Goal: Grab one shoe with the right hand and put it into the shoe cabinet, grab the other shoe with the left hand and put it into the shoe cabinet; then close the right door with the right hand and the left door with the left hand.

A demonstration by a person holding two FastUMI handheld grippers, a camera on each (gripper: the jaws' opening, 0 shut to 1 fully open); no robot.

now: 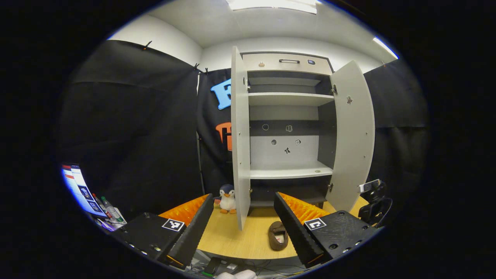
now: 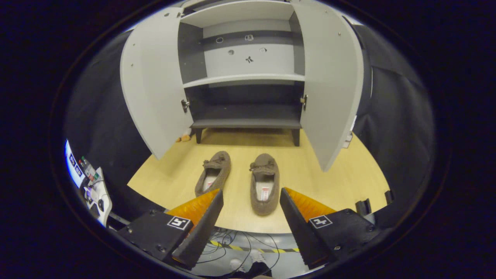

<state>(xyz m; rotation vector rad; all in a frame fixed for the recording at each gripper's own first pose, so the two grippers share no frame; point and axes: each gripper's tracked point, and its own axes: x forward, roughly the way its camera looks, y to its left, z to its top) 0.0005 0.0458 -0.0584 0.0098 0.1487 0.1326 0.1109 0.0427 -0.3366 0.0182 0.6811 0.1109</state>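
Shoes (image 2: 264, 188) side by side before open cabinet (image 2: 245, 79), penguin toy (image 1: 227, 198) beside left door (image 1: 240, 135), both grippers' fingers spread, empty.

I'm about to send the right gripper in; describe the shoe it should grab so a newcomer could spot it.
Find the open shoe cabinet; two brown slippers lie on the wooden floor before it. Take the right shoe, straight and framed by the right gripper, unlike the angled left shoe.

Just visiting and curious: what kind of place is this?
Probably a recording booth staged like a home entryway: black cloth walls, an open shoe cabinet on a wooden platform, and a pair of slippers.
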